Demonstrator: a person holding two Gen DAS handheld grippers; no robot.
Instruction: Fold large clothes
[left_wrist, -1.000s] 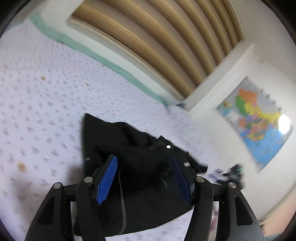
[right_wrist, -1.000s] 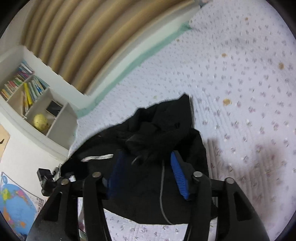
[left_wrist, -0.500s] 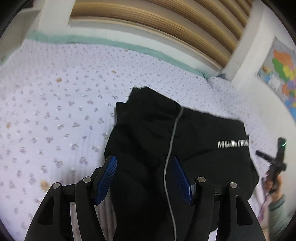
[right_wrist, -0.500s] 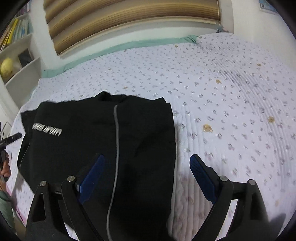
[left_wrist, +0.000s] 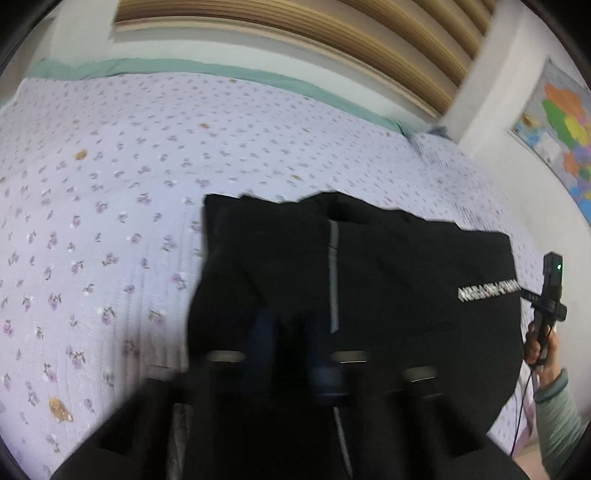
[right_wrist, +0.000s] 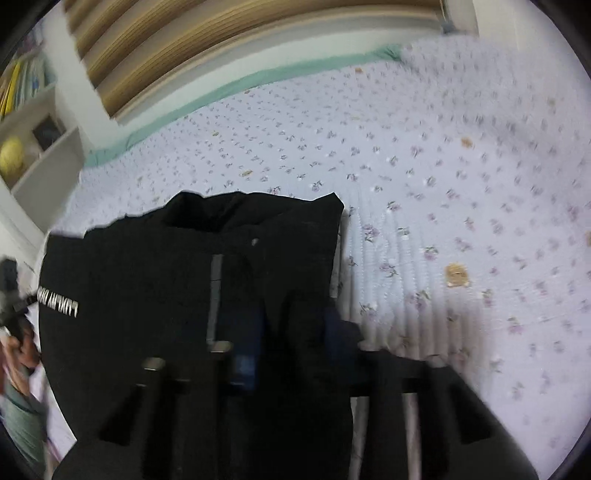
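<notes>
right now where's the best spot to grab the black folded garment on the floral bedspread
Grip the black folded garment at its near hem, either side of the grey centre stripe, coming from the near side at a downward slant. It lies flat on the floral bedspread, so only an edge offers fabric to pinch.

Likely a home bedroom: floral quilted bed (left_wrist: 110, 184), wall map (left_wrist: 561, 122), blurred bookshelf (right_wrist: 33, 110).

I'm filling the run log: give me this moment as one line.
scene: black garment flat on floral bedspread | left gripper: shut on garment | right gripper: closing on garment
</notes>
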